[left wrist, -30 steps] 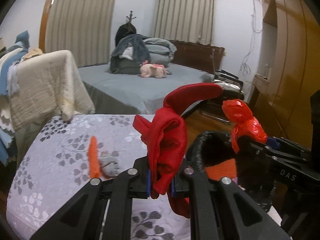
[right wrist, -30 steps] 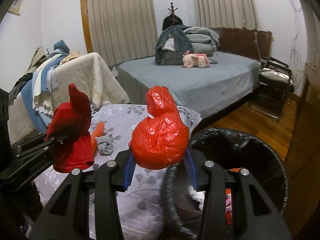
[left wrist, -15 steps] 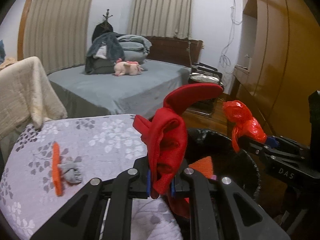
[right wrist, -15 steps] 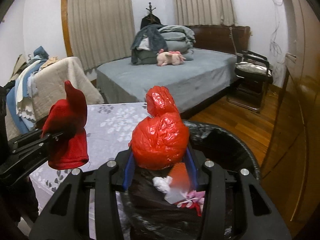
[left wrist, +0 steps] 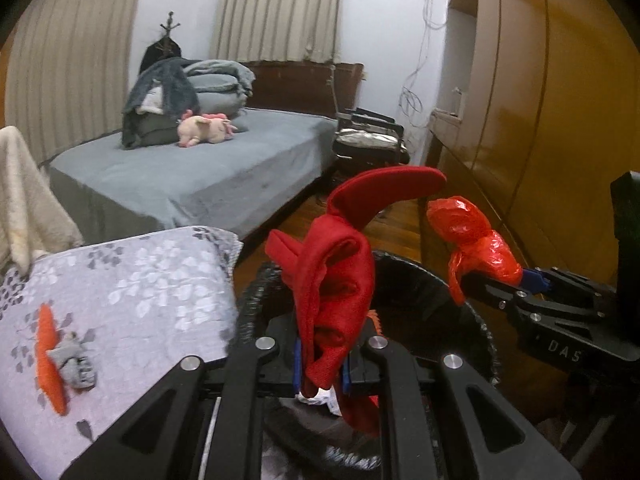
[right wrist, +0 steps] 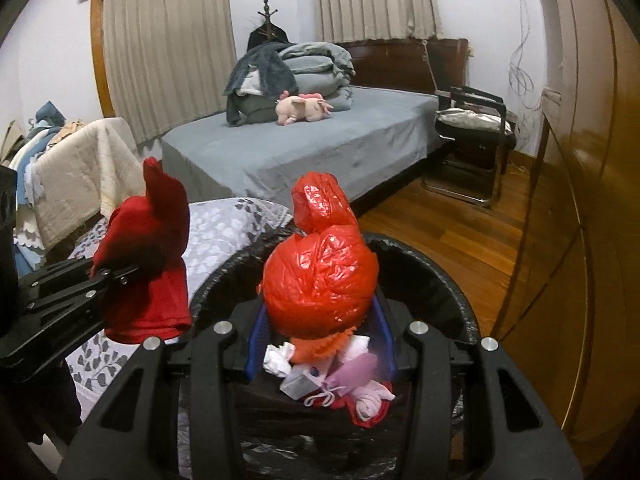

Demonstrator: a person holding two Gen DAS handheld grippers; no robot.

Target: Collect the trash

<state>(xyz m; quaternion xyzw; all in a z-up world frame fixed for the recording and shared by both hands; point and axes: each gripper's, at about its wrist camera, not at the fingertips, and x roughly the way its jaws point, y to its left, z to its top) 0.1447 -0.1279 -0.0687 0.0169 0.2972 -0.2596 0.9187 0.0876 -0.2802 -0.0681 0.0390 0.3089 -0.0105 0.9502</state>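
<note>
The left claw (left wrist: 320, 364) is pinching a crumpled red cloth (left wrist: 340, 276), its jaws pressed nearly together on the fabric, which stands up above them over the near rim of the black-lined trash bin (left wrist: 472, 304); the right claw (right wrist: 320, 340) is clamped on a balled red plastic bag (right wrist: 320, 276), held above the bin's open mouth (right wrist: 432, 268); inside the bin lie white tissue, an orange scrap and pink cloth (right wrist: 372, 396); left of the bin the tabletop (left wrist: 132, 280), covered in a grey floral cloth, carries an orange strip (left wrist: 48, 360) touching a small grey wad (left wrist: 74, 364); beyond stand a grey bed (left wrist: 192, 176) with a pink plush toy (left wrist: 204, 130).
</note>
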